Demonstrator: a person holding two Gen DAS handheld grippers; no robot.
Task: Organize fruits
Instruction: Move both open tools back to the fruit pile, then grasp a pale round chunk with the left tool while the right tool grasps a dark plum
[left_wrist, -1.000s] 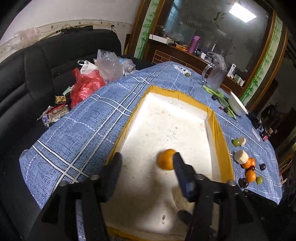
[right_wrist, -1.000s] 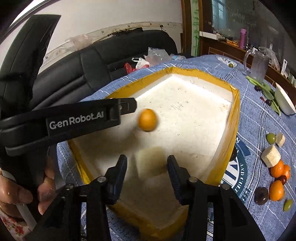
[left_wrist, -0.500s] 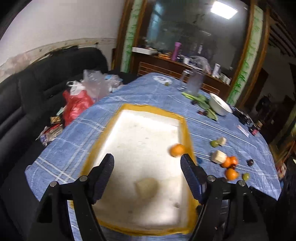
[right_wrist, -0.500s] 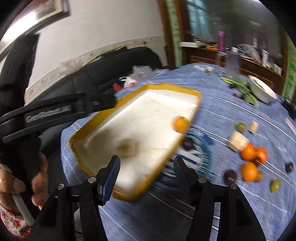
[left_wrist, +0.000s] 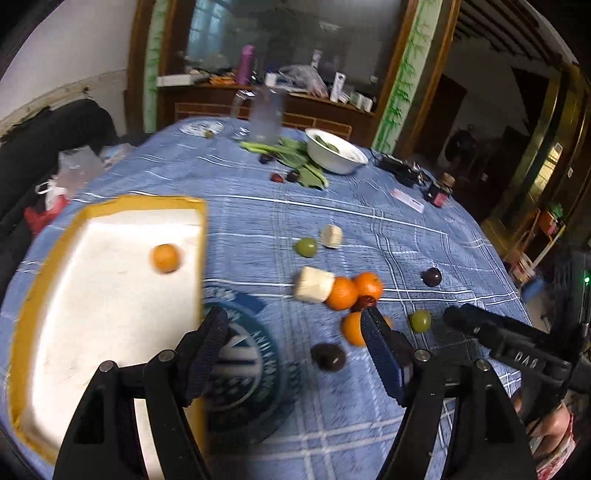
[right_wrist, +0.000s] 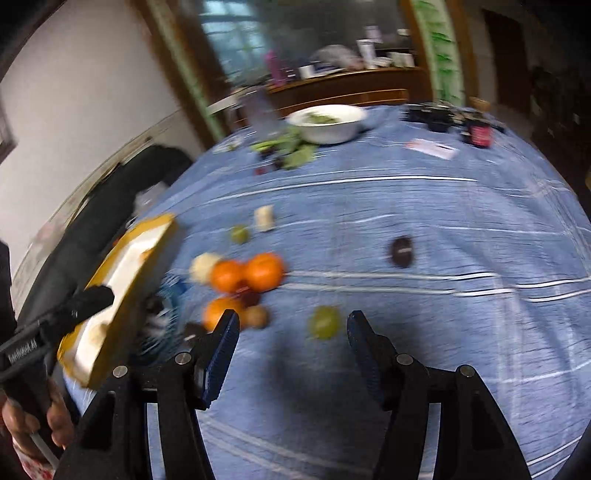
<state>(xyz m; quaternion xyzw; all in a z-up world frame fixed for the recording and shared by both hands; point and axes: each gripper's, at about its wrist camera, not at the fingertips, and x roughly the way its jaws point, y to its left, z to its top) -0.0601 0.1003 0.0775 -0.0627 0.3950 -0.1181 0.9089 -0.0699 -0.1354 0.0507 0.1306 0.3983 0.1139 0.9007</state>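
Showing both grippers above a round table covered by a blue checked cloth (left_wrist: 332, 206). The left gripper (left_wrist: 295, 343) has its jaws standing well apart with nothing between the pads; they have just been opening. Below it lie a printed round emblem on the cloth and, to the left, a yellow-rimmed white foam tray (left_wrist: 201, 236) holding one small orange (left_wrist: 166, 258) near its far right corner. The right gripper (right_wrist: 291, 339) is likewise spread and grips nothing, its jaws having just been opening; a green grape (right_wrist: 325, 322) lies on the cloth just beyond the gap between its fingers, untouched.

The loose fruit is clustered right of the tray: a pale banana piece (left_wrist: 314, 285) touching two oranges (left_wrist: 342, 293), a third orange (left_wrist: 352, 328) nearer, partly hidden behind the left gripper's right finger, a dark red date (left_wrist: 365, 302) among them, and a dark plum (left_wrist: 328, 356) nearest. Farther off lie a second green grape (left_wrist: 306, 246) beside a small banana piece (left_wrist: 331, 236), and another dark plum (left_wrist: 432, 277) well apart to the right.

At the far side stand a white bowl (left_wrist: 336, 155), leafy greens (left_wrist: 295, 155) and a clear jug (left_wrist: 266, 118). The right wrist view is motion-blurred. A hand (right_wrist: 33, 424) holding the left gripper's handle shows at its lower left.
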